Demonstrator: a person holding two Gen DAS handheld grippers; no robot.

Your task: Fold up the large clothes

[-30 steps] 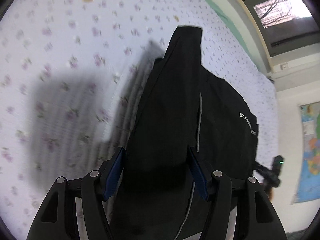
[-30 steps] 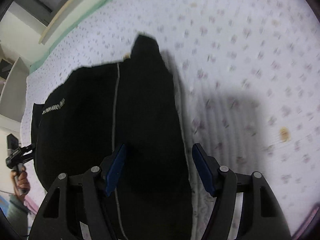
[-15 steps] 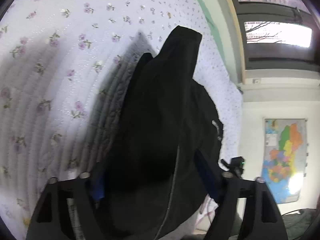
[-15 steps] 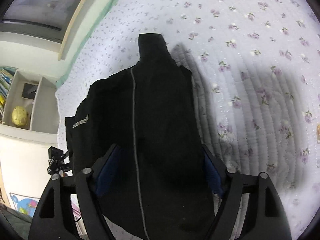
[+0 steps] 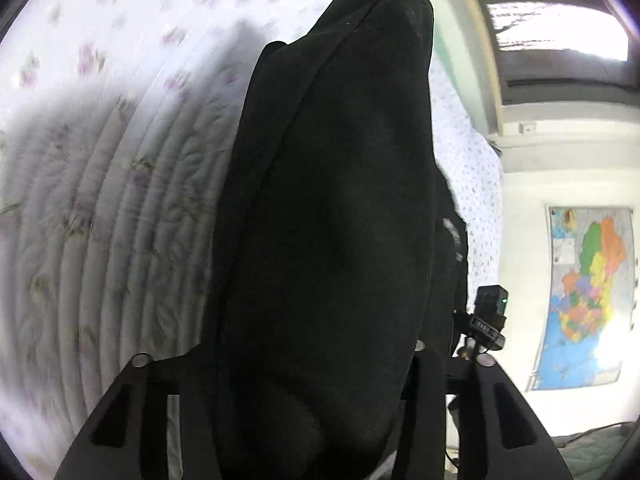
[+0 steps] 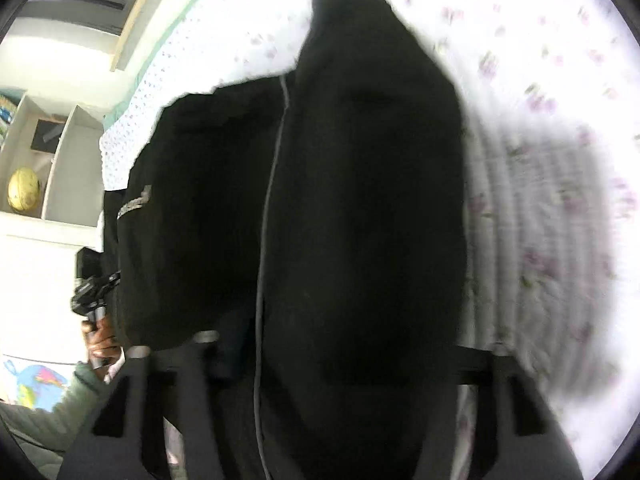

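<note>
One garment: black jacket (image 5: 332,220), lifted off the floral quilt (image 5: 120,208), draped between both claws.
Two grippers: left gripper (image 5: 312,364) and right gripper (image 6: 340,352), each clenched on the jacket.
Hidden: fingertips buried in cloth.
One wall map (image 5: 588,296).
One yellow ball (image 6: 23,195) on shelf, blurred.

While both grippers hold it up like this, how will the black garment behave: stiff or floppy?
Probably floppy: the black garment drapes from the left gripper and bulges over its fingers. Probably rather heavy: it looks thick and hangs in bulky folds in the right view. Released, it would likely collapse onto the quilt.
</note>
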